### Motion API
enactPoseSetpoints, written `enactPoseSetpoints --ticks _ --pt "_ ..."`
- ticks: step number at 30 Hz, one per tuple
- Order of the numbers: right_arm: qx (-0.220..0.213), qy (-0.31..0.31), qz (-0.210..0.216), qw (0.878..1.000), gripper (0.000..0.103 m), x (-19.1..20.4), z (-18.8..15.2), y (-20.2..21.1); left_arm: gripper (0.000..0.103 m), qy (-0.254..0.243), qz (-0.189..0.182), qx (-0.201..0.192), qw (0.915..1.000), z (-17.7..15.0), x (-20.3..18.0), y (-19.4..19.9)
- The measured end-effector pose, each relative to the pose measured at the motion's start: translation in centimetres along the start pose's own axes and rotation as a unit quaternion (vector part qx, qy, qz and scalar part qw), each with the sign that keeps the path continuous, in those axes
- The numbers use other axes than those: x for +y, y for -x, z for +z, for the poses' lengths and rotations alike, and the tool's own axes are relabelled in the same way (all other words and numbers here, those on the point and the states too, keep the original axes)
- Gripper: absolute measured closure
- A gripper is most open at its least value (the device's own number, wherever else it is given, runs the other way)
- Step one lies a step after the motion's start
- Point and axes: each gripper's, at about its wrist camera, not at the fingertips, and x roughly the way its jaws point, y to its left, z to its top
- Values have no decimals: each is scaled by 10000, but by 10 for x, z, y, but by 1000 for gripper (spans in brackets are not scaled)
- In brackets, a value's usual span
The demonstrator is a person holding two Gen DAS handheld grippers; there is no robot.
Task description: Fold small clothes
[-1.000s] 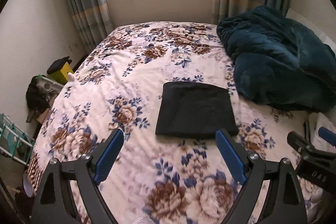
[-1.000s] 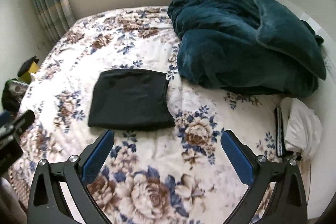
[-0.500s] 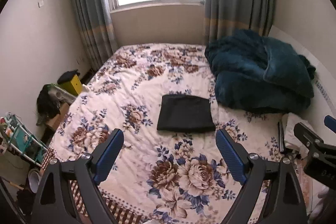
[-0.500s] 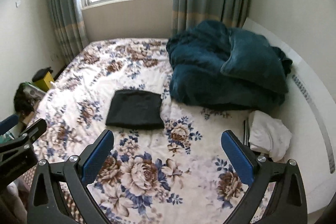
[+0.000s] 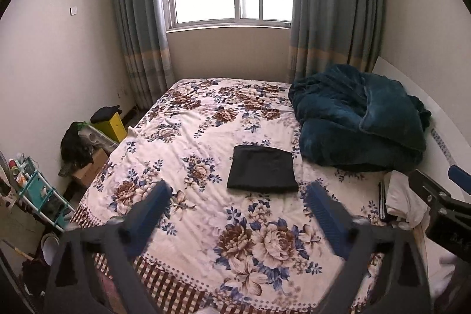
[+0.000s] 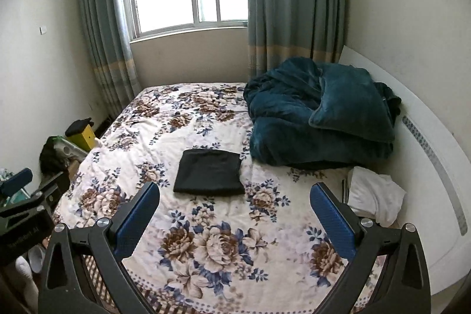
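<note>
Folded black garment (image 5: 263, 169) mid-bed (image 5: 188, 270), clear of every edge; left gripper (image 5: 240, 221) just widened, right gripper (image 6: 235, 218) apart, both empty

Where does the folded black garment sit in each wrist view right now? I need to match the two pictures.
Left wrist view: the folded black garment lies flat on the floral bedspread, just right of centre, above the gap between the fingers.
Right wrist view: it lies left of centre, nearer the left finger.
Shared landmark: the teal blanket, heaped to the garment's right in both views.
</note>
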Motion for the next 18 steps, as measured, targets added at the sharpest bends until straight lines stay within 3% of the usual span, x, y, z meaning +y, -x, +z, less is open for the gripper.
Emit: enactPoseSetpoints --ticks 18 --pt "22 122 133 9998 0 9 4 -8 0 48 156 -101 9998 -2 10 4"
